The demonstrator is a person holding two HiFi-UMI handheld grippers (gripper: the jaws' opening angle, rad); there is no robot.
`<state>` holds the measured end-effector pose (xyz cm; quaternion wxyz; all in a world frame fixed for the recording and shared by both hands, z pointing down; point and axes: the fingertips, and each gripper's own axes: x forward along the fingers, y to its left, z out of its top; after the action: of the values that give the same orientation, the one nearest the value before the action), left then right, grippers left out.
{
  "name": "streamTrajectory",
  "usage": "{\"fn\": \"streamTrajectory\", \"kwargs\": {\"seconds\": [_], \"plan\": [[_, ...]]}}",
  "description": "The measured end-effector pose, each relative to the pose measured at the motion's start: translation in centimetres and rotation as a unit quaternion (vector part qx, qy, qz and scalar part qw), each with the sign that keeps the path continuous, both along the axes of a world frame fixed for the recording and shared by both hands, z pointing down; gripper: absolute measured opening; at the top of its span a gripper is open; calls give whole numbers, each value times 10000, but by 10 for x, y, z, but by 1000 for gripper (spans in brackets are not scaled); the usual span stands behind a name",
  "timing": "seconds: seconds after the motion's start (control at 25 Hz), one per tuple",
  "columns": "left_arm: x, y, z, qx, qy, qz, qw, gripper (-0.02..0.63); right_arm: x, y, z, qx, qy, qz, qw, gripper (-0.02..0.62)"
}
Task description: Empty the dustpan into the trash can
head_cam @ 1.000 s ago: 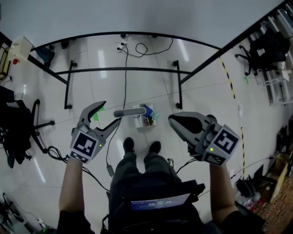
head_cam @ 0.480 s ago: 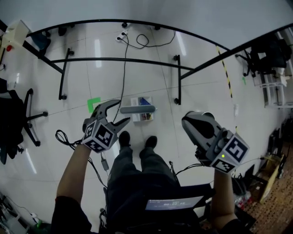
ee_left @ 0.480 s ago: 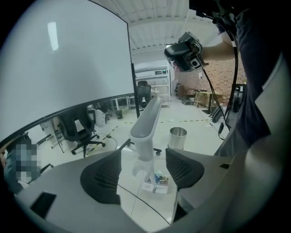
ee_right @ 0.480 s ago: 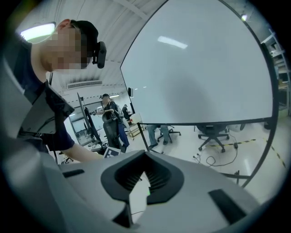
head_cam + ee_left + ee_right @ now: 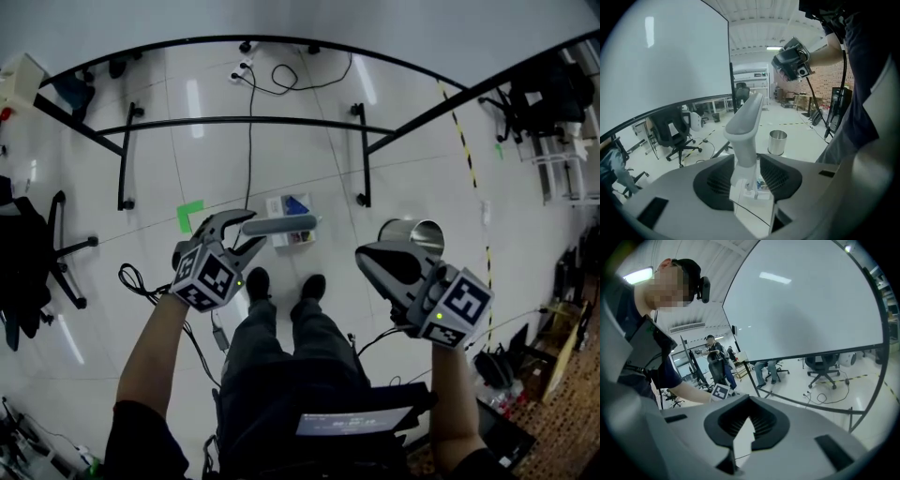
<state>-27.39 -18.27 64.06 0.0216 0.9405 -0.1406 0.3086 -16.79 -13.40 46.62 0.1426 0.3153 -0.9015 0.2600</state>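
- On the floor at far left of the working area: green tape mark (image 5: 190, 215), at 9 o'clock of the dustpan (image 5: 294, 208).
- Next along, left gripper (image 5: 248, 231), marker cube facing up: fingers wide apart and just been closing, set round the left end of the dustpan's grey handle (image 5: 281, 224). Pads close beside it on both sides, not clamped on it.
- At centre, on the floor tiles at 12 o'clock of the person's shoes (image 5: 255, 281): white dustpan with coloured litter in it. Black bench frame (image 5: 248, 122) farther off, also at 12 o'clock.
- Right of the shoes, right gripper (image 5: 367, 255): fingers pressed together, nothing between them, tip pointing toward 10 o'clock.
- Just beyond that gripper, at 3 o'clock of the dustpan and well apart from it: shiny metal trash can (image 5: 417, 230), upright, open at the top.
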Motion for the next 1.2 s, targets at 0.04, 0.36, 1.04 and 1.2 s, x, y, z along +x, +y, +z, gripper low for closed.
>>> {"fn": "streamTrajectory", "kwargs": {"seconds": [0.04, 0.36, 1.04, 1.2], "plan": [[0, -1, -1, 8, -5, 7, 10000, 132, 0, 2, 4, -14, 26, -43, 10000, 20], [4, -2, -1, -121, 78, 115, 9998, 124, -10, 16, 19, -137, 161, -266, 9994, 20], [1, -7, 0, -450, 999, -54, 9940, 133, -16, 4, 56, -281, -1, 212, 9994, 20], [9, -4, -2, -485, 1138, 62, 9923, 132, -10, -13, 63, 50, 87, 410, 9991, 20]]}}
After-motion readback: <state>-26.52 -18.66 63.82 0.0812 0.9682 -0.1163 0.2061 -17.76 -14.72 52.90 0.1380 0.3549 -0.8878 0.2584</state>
